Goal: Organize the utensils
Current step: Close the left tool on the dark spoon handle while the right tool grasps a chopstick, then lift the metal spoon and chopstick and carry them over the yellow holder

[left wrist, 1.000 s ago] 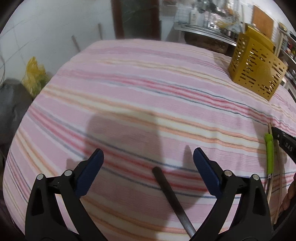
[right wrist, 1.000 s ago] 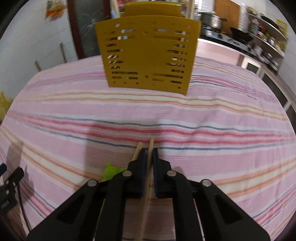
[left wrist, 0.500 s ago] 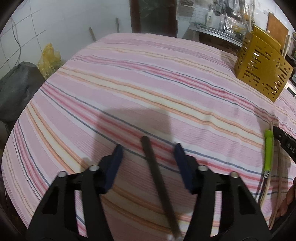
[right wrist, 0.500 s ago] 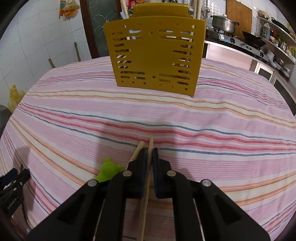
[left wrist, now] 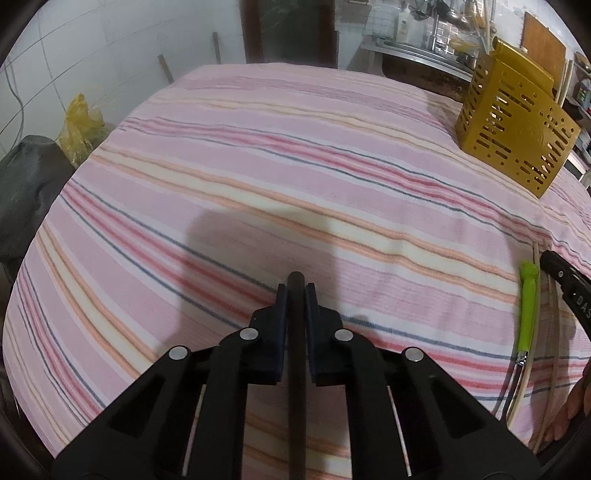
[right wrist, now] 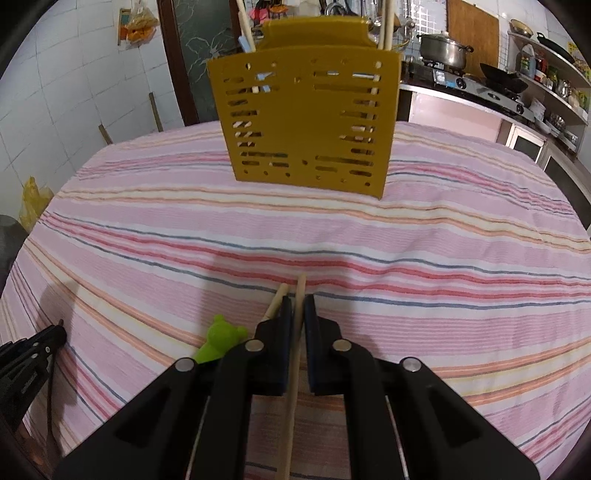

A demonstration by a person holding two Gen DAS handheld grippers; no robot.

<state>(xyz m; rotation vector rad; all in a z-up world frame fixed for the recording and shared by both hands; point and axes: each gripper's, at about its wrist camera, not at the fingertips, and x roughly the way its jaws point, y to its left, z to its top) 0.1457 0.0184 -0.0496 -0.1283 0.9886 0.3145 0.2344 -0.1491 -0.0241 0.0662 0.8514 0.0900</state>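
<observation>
— Tongs on the left (left wrist: 295, 291) have just been closing and now clamp a dark rod-like handle (left wrist: 296, 365), well short of the yellow holder (left wrist: 517, 136) on the worktop (left wrist: 295, 166).

— And the right tongs (right wrist: 297, 306)?

— Pinched shut on one wooden chopstick (right wrist: 295, 369), facing that holder; its mate (right wrist: 275, 301) lies just beside. Both look ready to carry over.

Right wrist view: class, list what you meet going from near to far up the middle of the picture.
Right claw shut on a wooden chopstick → striped tablecloth → yellow slotted utensil holder → sticks standing in it.
</observation>
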